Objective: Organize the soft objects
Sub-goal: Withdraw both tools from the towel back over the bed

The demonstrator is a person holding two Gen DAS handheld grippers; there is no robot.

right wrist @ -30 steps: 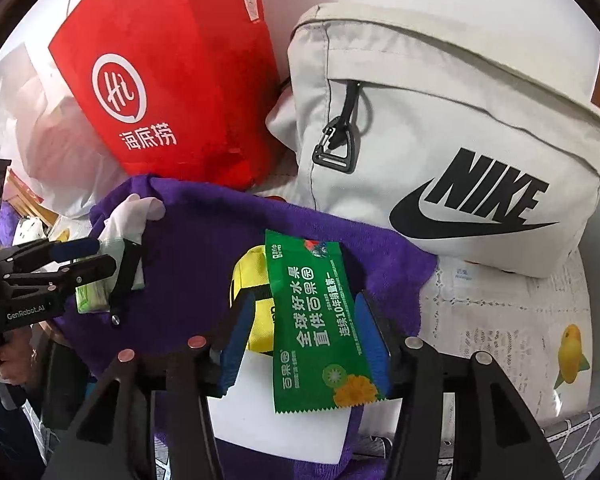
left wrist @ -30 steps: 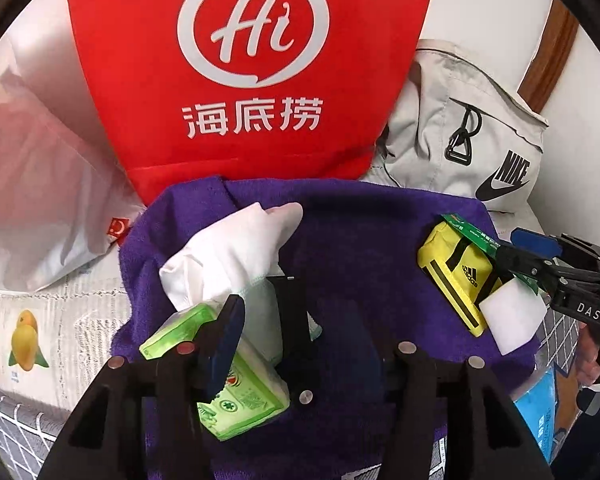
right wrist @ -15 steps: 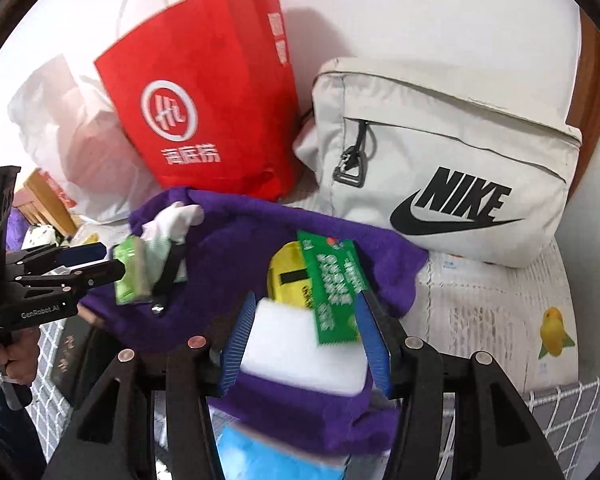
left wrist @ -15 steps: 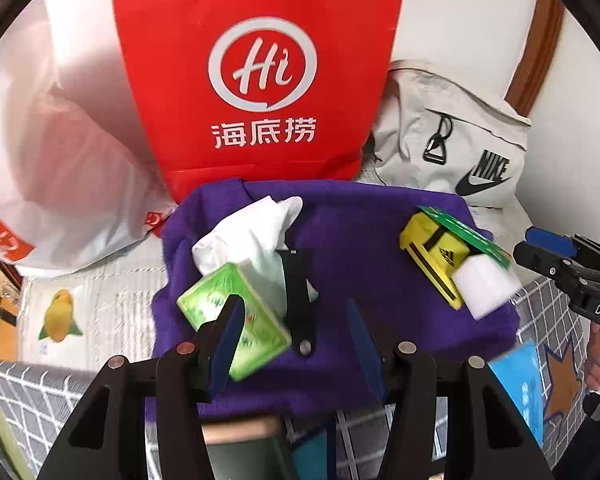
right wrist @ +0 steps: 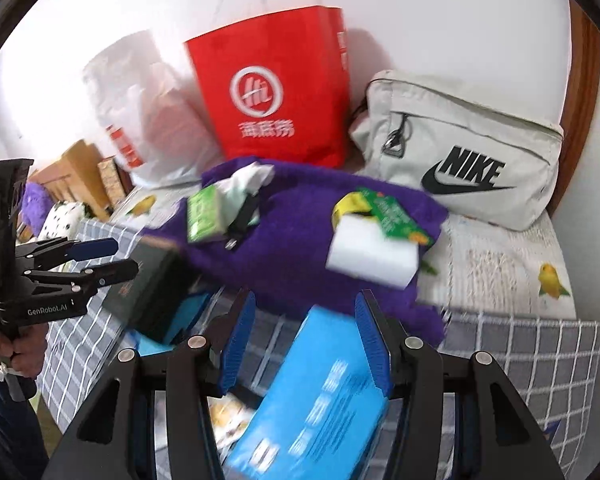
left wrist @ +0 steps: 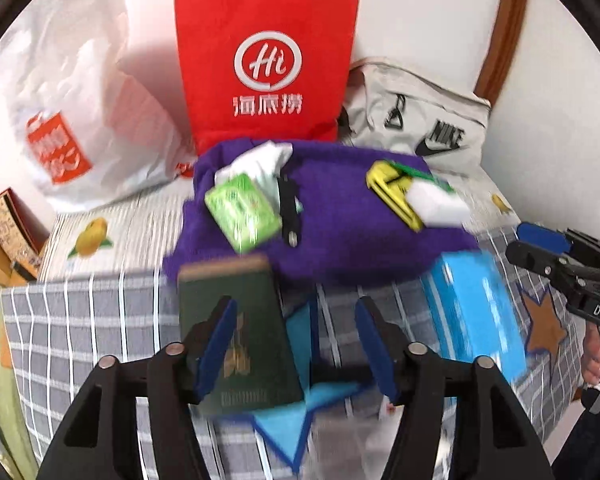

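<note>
Both my grippers have pulled back from the purple fleece towel (left wrist: 340, 232), left fingers (left wrist: 216, 344) just widened, right fingers (right wrist: 372, 344) apart, all empty; soft pile lies ahead, so next I choose another soft item.

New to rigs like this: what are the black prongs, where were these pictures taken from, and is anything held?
A person holds a clamp in each hand; each clamp carries a camera looking forward along its prongs. One picture looks past the left gripper, whose jaws have just been opening with nothing gripped; the other past the right gripper, also open, empty. A purple towel carries a green tissue pack, a white sponge and a yellow pouch. A green book and blue box lie nearer.
</note>
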